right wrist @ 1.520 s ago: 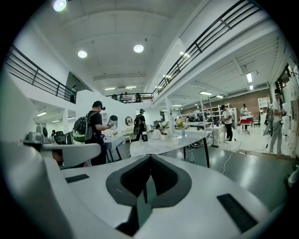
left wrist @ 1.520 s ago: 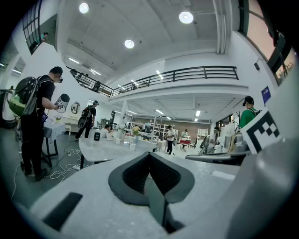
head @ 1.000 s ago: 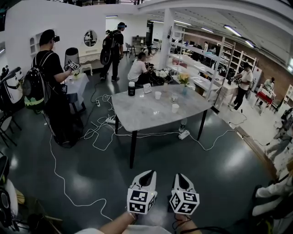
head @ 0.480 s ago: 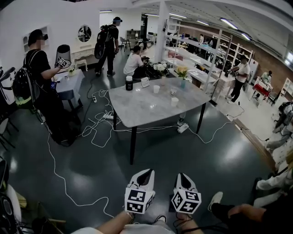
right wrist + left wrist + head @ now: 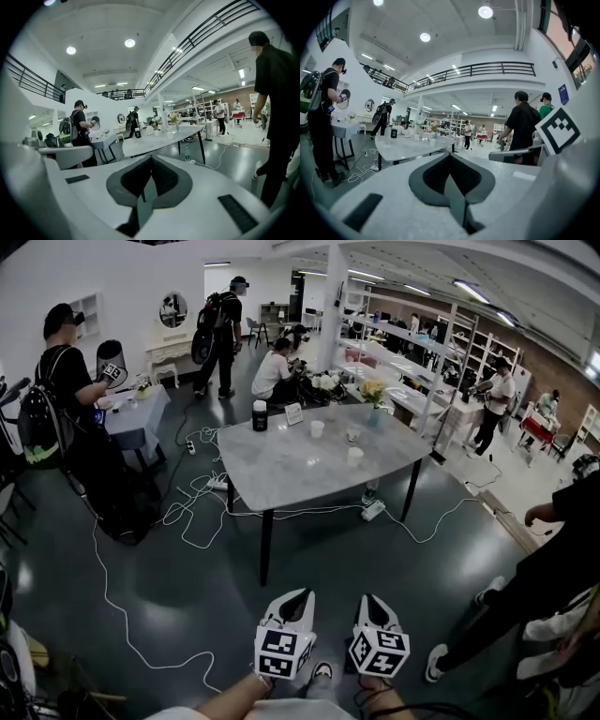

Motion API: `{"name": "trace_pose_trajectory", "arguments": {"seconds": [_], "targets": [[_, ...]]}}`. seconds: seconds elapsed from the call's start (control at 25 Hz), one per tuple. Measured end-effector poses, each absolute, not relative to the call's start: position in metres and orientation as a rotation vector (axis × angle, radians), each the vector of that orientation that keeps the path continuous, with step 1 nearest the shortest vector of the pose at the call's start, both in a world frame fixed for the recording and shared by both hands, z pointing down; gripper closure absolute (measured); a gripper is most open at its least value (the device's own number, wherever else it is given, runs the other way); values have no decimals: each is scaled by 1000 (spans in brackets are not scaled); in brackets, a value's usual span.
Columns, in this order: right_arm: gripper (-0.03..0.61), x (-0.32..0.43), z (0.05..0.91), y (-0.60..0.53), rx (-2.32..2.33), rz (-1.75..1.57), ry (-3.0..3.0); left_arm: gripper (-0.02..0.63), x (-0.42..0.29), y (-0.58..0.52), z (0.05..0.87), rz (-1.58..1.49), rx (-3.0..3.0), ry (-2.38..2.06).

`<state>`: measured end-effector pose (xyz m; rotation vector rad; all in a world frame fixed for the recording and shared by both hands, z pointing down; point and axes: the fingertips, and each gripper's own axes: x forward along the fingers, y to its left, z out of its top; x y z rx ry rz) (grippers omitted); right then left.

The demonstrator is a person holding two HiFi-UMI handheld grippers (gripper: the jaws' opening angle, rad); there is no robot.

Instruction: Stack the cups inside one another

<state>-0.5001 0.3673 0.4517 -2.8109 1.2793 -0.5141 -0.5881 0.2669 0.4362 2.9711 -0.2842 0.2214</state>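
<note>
Head view, left tool and right tool side by side at near edge, white cups on far worktop, well apart from both, left gripper view, jaws together, empty, right gripper view, jaws together, empty.

- A white cup stands upright on the grey table, at 12 o'clock from the tabletop's centre.
- A second cup, pale and upright, stands apart from it at 2 o'clock.
- A third cup, white and upright, stands alone at 3 o'clock, near the second.
</note>
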Motion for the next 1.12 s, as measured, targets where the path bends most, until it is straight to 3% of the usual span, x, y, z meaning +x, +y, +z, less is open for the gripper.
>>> {"name": "trace_pose_trajectory", "arguments": {"seconds": [1.12], "targets": [[572, -284, 456, 344, -2787, -532, 1431, 617, -381, 255, 436, 268, 2947, -402]]}}
